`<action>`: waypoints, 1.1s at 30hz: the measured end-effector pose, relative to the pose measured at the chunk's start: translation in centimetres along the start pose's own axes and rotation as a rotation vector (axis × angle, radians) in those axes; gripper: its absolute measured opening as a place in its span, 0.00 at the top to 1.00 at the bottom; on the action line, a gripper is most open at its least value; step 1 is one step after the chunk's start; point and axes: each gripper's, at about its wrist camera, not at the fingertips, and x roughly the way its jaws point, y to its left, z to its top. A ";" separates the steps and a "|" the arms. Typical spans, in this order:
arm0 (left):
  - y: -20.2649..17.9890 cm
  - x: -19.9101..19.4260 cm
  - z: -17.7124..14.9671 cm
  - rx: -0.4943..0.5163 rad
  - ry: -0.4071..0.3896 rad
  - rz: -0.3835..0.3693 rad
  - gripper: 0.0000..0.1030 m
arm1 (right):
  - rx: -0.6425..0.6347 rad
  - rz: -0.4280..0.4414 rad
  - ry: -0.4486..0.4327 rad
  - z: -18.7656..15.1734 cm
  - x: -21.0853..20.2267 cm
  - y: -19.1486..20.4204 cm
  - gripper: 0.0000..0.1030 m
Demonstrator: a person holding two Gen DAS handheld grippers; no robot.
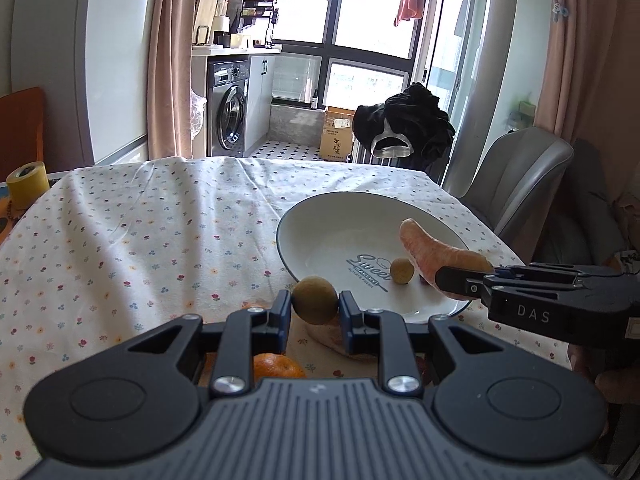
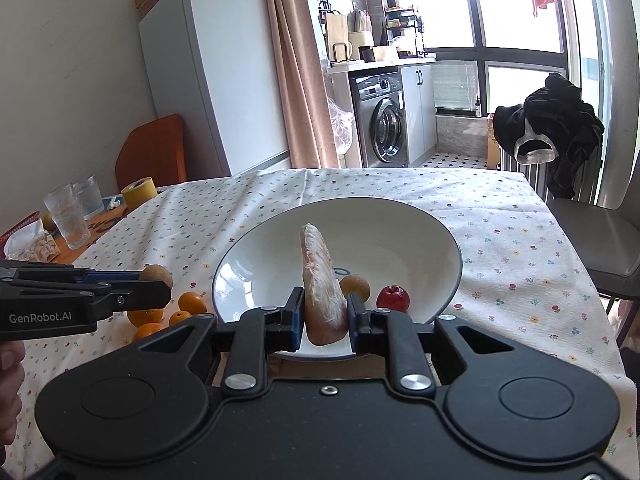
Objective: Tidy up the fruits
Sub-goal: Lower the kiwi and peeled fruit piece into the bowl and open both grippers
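**Left wrist view: brown fruit held at the plate's near edge, pink wedge held over the plate**

Left wrist view: the left gripper [image 1: 315,305] is seen with its fingers [image 1: 280,312] closed part-way on a small round brown fruit [image 1: 315,299], which is pinched between the two pads and held just above the bench [image 1: 140,220], at the near left rim of the white plate [image 1: 320,232]. Beneath the gripper an orange [image 1: 278,366] is seen lying on the flowered cloth.

From the right, the right gripper [image 1: 452,280] is seen reaching over the plate with a long pink fruit wedge [image 1: 424,248] gripped between its fingers. A second small brown fruit [image 1: 402,270] lies inside the plate, just left of the wedge.

In the right wrist view, the right gripper [image 2: 323,312] is closed on the thick near end of the fruit wedge [image 2: 320,272], whose tip points away over the plate [image 2: 400,232]. Whether the wedge touches the plate cannot be told. Inside the plate, a brown fruit [image 2: 354,285] lies just right of the wedge, and a small red fruit [image 2: 393,298] lies further right, near the near rim.

On the left of that view the left gripper [image 2: 156,284] is seen from the side with its brown fruit [image 2: 157,274] in its grasp. Below it, several oranges [image 2: 192,303] are grouped on the cloth, just left of the plate. Two drinking glasses [image 2: 74,216] and a roll of yellow tape [image 2: 139,192] stand at the far left end of the bench [image 2: 520,240].
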 end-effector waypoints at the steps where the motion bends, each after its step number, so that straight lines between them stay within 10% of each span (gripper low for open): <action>1: -0.2 0.2 0.1 0.003 0.001 -0.002 0.77 | 0.002 -0.002 -0.001 0.1 0.0 -0.2 0.81; 33: -1.9 4.2 2.2 0.036 0.066 -0.009 0.72 | 0.031 -0.016 0.000 -0.9 -1.0 -1.6 0.59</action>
